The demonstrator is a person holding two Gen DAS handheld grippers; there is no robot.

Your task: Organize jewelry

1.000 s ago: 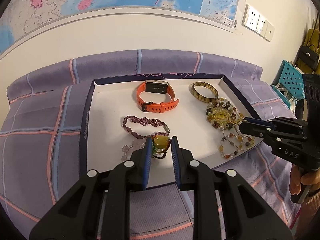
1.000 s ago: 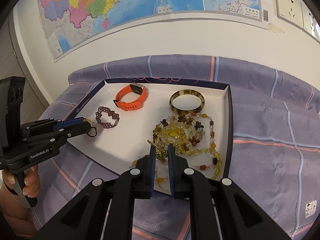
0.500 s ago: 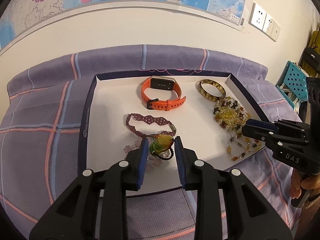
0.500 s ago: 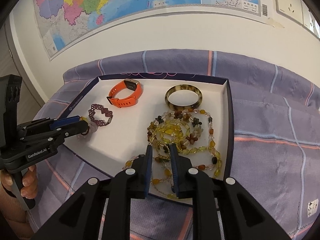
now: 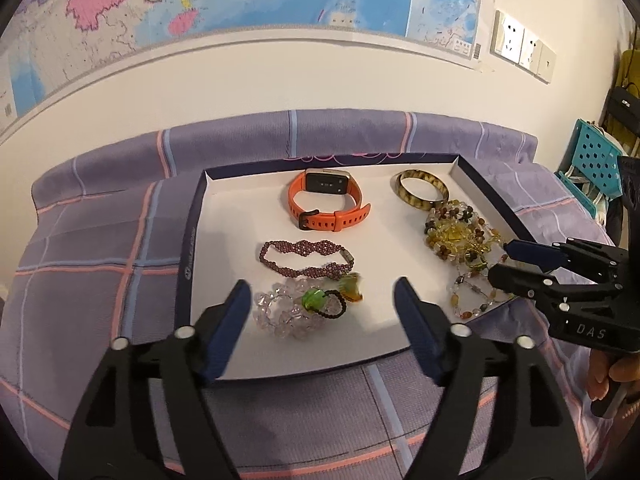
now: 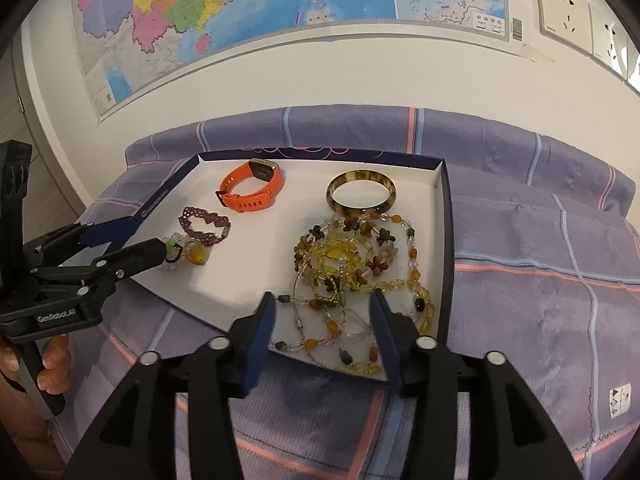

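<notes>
Left gripper (image 5: 322,296) spread wide over clear faceted bead bracelet (image 5: 282,314) in white-lined tray (image 5: 188,248). Right gripper (image 6: 322,310), marked "DAS", jaws apart around tangled amber bead necklace (image 6: 352,260). Rubbery orange watch (image 5: 328,204) at tray back.

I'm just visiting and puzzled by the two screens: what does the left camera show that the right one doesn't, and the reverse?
Only the left view shows the teal crate at the right edge, and the clear bead bracelet in full.

Only the right view shows the white tag on the purple cloth, and the long necklace spread in full.

Both show the tray, orange watch, bangle, purple bracelet, the wall map, and the open left gripper and open right gripper.
</notes>
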